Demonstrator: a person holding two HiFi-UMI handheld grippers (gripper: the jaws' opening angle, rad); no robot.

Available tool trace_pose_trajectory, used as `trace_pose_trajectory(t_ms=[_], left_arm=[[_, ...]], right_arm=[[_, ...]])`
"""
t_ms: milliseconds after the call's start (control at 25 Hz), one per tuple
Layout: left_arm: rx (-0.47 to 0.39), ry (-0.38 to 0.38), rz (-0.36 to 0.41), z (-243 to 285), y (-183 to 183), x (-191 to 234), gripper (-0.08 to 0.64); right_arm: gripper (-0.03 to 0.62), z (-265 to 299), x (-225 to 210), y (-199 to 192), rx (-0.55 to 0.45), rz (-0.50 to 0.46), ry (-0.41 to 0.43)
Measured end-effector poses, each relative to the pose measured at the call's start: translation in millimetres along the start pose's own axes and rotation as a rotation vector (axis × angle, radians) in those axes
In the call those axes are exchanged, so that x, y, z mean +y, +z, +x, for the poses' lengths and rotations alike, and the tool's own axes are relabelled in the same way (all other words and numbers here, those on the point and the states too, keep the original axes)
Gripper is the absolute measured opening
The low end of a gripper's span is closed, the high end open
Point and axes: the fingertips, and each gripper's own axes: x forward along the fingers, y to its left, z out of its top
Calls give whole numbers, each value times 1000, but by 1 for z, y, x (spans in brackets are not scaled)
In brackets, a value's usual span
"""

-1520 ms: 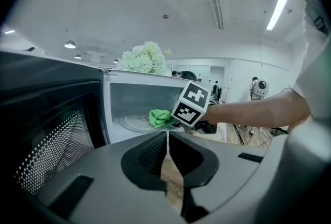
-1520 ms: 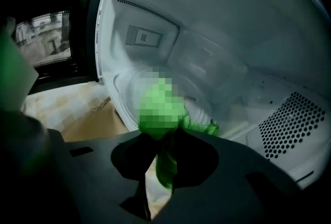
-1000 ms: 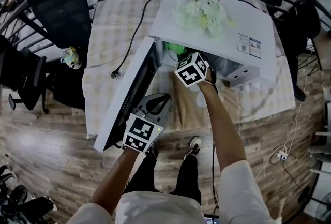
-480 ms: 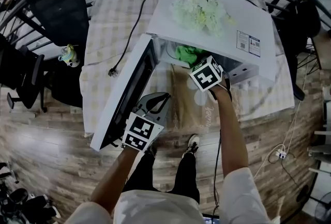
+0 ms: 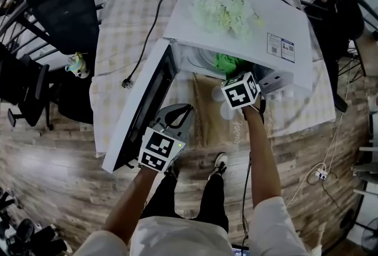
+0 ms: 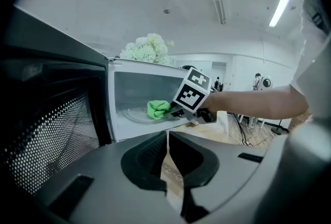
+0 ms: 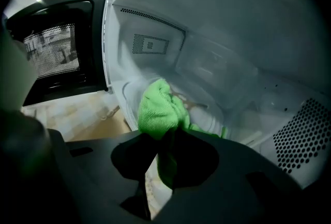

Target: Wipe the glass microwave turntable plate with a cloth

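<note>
While the right gripper (image 7: 168, 137) reaches into the open white microwave oven (image 5: 189, 30), the step in hand reads as the wipe itself. That gripper's jaws are clamped on a fold of the bunched bright-green microfibre cloth (image 7: 159, 106). The rest of the wad bulges out just ahead of the tips.

The round clear glass turntable plate (image 7: 206, 113) sits on the cavity floor, ahead of and below the tips. The cloth wad lies on the part of the plate nearest the gripper, a little to its left. Whether the cloth presses firmly or only touches cannot be told.

Judgement on doing the wipe well:
- Hold the pinch tight so the wad does not slip.
- Press down lightly and sweep in arcs that follow the rim, from the near edge toward the back.
- A faint brownish smear shows on the glass just beyond the cloth, and that patch wants a pass.
- Go gently, since heavy sideways force could spin the plate or lift it off its seat.

The left gripper (image 6: 168, 132) hangs outside the oven, well back from the plate, beside the swung-open dark door with its mesh window (image 6: 51, 114). Its jaws are all but together with nothing between them.
</note>
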Motion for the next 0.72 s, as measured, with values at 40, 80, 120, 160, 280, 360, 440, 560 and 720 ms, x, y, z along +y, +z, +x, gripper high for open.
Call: trace_pose_trajectory(t_ms=[40, 80, 120, 160, 280, 360, 440, 560, 720], left_arm=[[0, 0, -3, 0, -1, 0, 28], [1, -1, -6, 0, -2, 0, 28], [3, -2, -8, 0, -3, 0, 28], [7, -4, -9, 0, -5, 0, 28], [21, -8, -10, -1, -12, 0, 28], [31, -8, -13, -2, -17, 0, 28], [43, -9, -19, -2, -24, 0, 28], [55, -8, -25, -3, -31, 0, 28], [54, -1, -29, -3, -33, 4, 28]], right_arm=[[89, 1, 1, 5, -25, 6, -7], [89, 1, 3, 13, -55, 3, -15], [89, 2, 5, 23, -88, -9, -25], [89, 4, 7, 34, -120, -27, -35], [89, 17, 12, 71, -185, -106, -69], [91, 32, 22, 94, -203, -177, -56], [91, 46, 40, 108, -197, -225, 9], [93, 64, 55, 111, -183, -228, 74], [92, 61, 54, 105, -189, -247, 93]])
